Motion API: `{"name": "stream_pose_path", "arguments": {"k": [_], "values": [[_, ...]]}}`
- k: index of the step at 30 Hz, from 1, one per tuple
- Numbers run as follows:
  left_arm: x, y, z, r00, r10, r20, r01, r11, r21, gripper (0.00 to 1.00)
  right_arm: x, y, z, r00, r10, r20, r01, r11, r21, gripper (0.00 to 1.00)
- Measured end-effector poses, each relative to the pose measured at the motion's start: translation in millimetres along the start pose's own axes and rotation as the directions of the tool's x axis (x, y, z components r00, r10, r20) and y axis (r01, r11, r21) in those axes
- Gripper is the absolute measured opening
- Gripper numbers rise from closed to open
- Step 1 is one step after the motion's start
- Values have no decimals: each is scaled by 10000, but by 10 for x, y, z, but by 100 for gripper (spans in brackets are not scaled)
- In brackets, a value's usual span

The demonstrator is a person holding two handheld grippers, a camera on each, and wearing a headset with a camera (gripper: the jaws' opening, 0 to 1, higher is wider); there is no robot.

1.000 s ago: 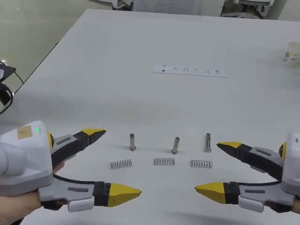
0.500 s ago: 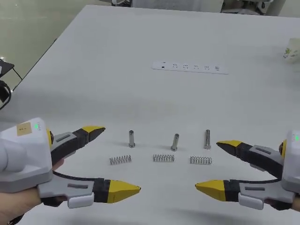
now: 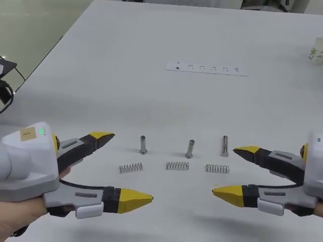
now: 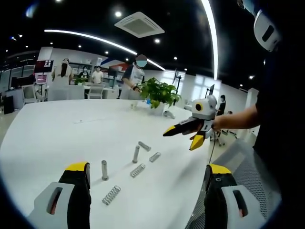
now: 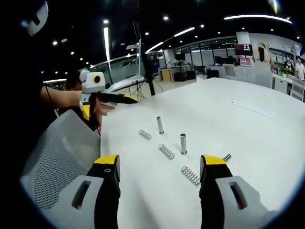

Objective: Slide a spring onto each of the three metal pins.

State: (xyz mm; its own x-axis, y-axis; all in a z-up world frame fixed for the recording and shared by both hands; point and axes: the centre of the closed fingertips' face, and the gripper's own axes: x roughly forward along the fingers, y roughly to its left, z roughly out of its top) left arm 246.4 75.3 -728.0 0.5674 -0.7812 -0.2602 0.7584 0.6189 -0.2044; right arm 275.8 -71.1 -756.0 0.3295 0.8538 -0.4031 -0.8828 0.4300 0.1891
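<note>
Here, a wide white table (image 3: 151, 101) spreads away from the person, and all the work lies near its front edge. The left gripper (image 3: 132, 167), grey and black with yellow-tipped jaws, hangs over the table at the left with its jaws spread wide and nothing between them. A small tan sticker (image 3: 28, 133) sits on its white housing, but the writing on it is too small to read; a green light glows beside it. The right gripper (image 3: 224, 170), of the same make, hangs at the right, likewise released and empty.

Farther back lies a long white power strip (image 3: 207, 69); its markings cannot be read.

Between the two grippers stands a row of three short metal pins. The left pin (image 3: 143, 144) is upright, the middle pin (image 3: 190, 149) leans a little, and whether the right pin (image 3: 224, 145) stands or lies cannot be told. Just in front of them, nearer the person, three small wire coil springs lie on their sides in a matching row: the left spring (image 3: 130, 167), the middle spring (image 3: 177, 165) and the right spring (image 3: 217, 168). Each lies apart from its pin, none threaded on.
</note>
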Motion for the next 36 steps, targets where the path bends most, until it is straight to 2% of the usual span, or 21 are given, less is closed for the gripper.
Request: {"name": "stream_pose_path", "arguments": {"k": [2,5,10,15,19,20,23,25,29,32,35,36], "values": [[-9,13,-1,10000,53,-15,-53,10000,40,98,4,-71,29,10000,-71,22,70,9999,137,62],[-18,39,6,9999,117,-21,-117,9999,44,98,22,-258,97,9979,-643,127,642,9979,20,65],[-12,37,14,9999,107,-19,-107,9999,42,98,59,-460,81,9937,-1064,-346,1081,9929,496,53],[-4,25,12,9999,93,-37,-93,9999,59,98,114,-663,54,9864,-1507,-653,1575,9809,1143,49],[-19,31,-7,9999,127,-105,-126,9999,83,98,143,-826,14,9780,-1883,-904,2022,9620,1836,44],[-27,33,-11,9998,144,-112,-143,9999,76,98,142,-882,-17,9725,-2075,-1059,2257,9517,2083,44],[-41,38,-17,9998,180,-111,-180,9998,46,98,152,-939,-33,9699,-2158,-1124,2376,9395,2465,39],[-46,36,-26,9997,181,-137,-181,9998,36,98,156,-1024,-65,9642,-2312,-1301,2610,9142,3101,35],[-48,36,-34,9997,196,-165,-196,9998,37,98,177,-1127,-94,9569,-2448,-1561,2870,8793,3801,33],[-43,36,-37,9997,188,-176,-188,9998,26,98,201,-1188,-97,9493,-2630,-1720,3104,8702,3827,27],[-37,34,-39,9997,176,-193,-175,9998,30,98,260,-1213,-154,9422,-2584,-2134,3271,8477,4177,27],[-33,33,-39,9997,167,-193,-167,9999,25,98,271,-1220,-169,9387,-2614,-2248,3352,8441,4185,25]]}}
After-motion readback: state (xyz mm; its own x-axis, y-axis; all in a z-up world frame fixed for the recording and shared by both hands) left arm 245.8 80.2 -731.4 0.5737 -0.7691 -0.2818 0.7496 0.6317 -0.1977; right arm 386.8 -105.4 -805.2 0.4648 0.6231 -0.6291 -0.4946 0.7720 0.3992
